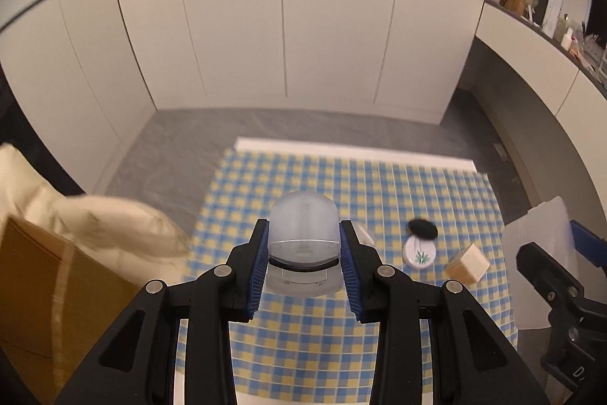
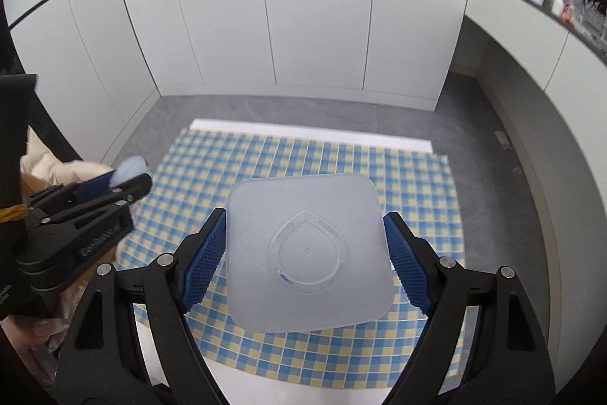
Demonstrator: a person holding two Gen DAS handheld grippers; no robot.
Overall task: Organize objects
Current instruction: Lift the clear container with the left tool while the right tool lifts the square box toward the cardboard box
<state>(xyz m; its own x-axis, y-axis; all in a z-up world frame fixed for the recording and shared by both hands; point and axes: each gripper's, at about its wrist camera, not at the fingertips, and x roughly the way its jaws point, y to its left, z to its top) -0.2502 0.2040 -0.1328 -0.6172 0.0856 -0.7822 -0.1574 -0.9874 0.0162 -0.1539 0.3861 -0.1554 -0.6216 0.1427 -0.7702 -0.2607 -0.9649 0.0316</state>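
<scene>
My left gripper (image 1: 304,225) is shut on a frosted, dome-topped container (image 1: 303,211) with a black band, held above the blue-and-yellow checked cloth (image 1: 303,348). My right gripper (image 2: 305,215) is shut on a square translucent lid (image 2: 307,249) with a drop-shaped emboss, its pads pressing on two opposite edges. On the cloth lie a black oval piece (image 1: 422,228), a round white tin (image 1: 419,253) with a green leaf, and a beige block (image 1: 467,262). The right gripper (image 1: 561,253) shows at the left wrist view's right edge, the left gripper (image 2: 125,183) at the other view's left.
A cardboard box (image 1: 34,291) and a cream cushion (image 1: 114,226) lie left of the table. White cupboard doors (image 1: 284,25) stand behind a strip of grey floor (image 1: 170,147). A counter with bottles (image 1: 550,10) runs along the right.
</scene>
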